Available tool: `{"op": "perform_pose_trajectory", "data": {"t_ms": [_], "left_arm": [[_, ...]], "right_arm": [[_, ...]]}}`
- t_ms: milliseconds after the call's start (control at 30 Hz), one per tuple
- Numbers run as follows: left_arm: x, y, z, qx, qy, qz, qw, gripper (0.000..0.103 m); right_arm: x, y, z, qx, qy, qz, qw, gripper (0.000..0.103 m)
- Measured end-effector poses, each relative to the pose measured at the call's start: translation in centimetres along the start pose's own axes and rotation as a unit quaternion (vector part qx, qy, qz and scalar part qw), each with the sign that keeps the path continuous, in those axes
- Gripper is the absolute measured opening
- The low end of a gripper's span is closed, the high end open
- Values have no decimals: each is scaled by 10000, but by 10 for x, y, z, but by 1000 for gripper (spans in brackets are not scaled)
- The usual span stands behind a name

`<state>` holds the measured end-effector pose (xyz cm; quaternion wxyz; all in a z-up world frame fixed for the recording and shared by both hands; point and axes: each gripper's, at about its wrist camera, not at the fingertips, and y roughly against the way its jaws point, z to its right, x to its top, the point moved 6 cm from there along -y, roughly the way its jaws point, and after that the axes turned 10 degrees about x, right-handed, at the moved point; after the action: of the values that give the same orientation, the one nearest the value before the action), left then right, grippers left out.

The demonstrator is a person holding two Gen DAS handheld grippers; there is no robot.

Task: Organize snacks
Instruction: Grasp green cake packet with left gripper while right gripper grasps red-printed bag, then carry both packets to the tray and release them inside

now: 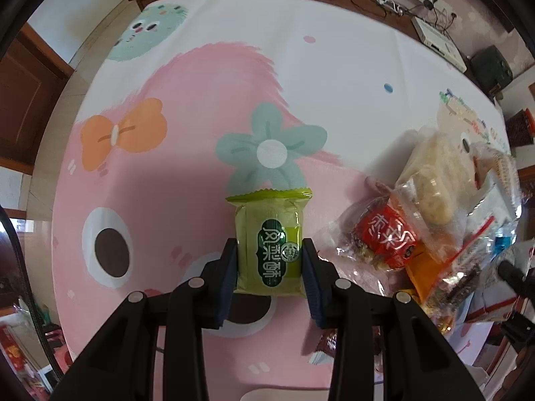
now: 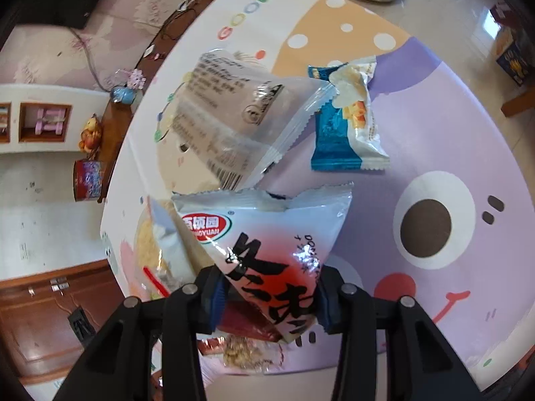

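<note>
Green snack packet [image 1: 270, 244] beside snack pile [image 1: 418, 220]

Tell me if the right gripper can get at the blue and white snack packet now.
Probably not yet: the right gripper is shut on a white and red snack packet. The blue and white snack packet lies uncovered on the tablecloth ahead.

We cannot read the small print on the clear plastic wrapper [image 2: 230, 117]; the dark object [image 1: 513, 275] at the right edge is cut off and unidentifiable
</note>
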<state>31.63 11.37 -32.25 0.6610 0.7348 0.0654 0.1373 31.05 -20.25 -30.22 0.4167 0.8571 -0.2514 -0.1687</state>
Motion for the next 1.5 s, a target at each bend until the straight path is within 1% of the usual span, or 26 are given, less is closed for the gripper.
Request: {"op": "perform_pose_trajectory", "data": {"t_ms": [133, 200, 300, 367, 433, 467, 533, 633, 767, 833, 967, 1067, 1167, 1233, 1367, 1500], "left_arm": [[-5, 31, -8, -96, -50, 317, 9994, 35], [-12, 57, -9, -135, -183, 557, 9982, 35], [-28, 95, -10, -178, -409, 890, 9950, 35], [-44, 125, -11, -226, -582, 1152, 9914, 35], [-63, 155, -12, -313, -758, 1415, 9865, 35], [-71, 168, -5, -341, -831, 1521, 9843, 35], [-83, 192, -6, -379, -982, 1708, 9797, 35], [-109, 225, -11, -439, -1201, 1962, 9722, 35], [-137, 248, -21, -477, -1325, 2136, 9667, 35], [-152, 255, -26, -499, -1365, 2190, 9648, 35], [-181, 256, -31, -587, -1436, 2191, 9633, 35], [-203, 251, -32, -535, -1599, 2178, 9613, 35], [-220, 242, -29, -421, -1746, 2154, 9599, 35], [-227, 236, -28, -387, -1825, 2112, 9595, 35], [-238, 225, -24, -384, -1918, 1989, 9603, 35], [-246, 219, -18, -350, -2009, 1965, 9590, 35]], "right_arm": [[-14, 14, -10, 46, 285, 38, 9996, 43], [-22, 27, -16, 112, 466, 100, 9988, 43], [-33, 48, -30, 222, 764, 264, 9965, 43], [-42, 67, -41, 302, 1008, 415, 9936, 43], [-53, 87, -53, 370, 1297, 547, 9893, 43], [-57, 95, -58, 385, 1413, 586, 9875, 43], [-70, 112, -69, 420, 1665, 669, 9829, 43], [-98, 140, -84, 393, 2122, 833, 9729, 43], [-137, 168, -92, 195, 2675, 1005, 9581, 43], [-157, 178, -93, 104, 2891, 1055, 9514, 43], [-195, 192, -88, -189, 3297, 1138, 9370, 43], [-218, 195, -80, -443, 3558, 1175, 9261, 43], [-236, 193, -68, -705, 3713, 1174, 9183, 43], [-244, 190, -59, -833, 3714, 1129, 9178, 43], [-250, 181, -39, -951, 3540, 920, 9258, 43], [-251, 185, -33, -1148, 3505, 1009, 9240, 44]]}}
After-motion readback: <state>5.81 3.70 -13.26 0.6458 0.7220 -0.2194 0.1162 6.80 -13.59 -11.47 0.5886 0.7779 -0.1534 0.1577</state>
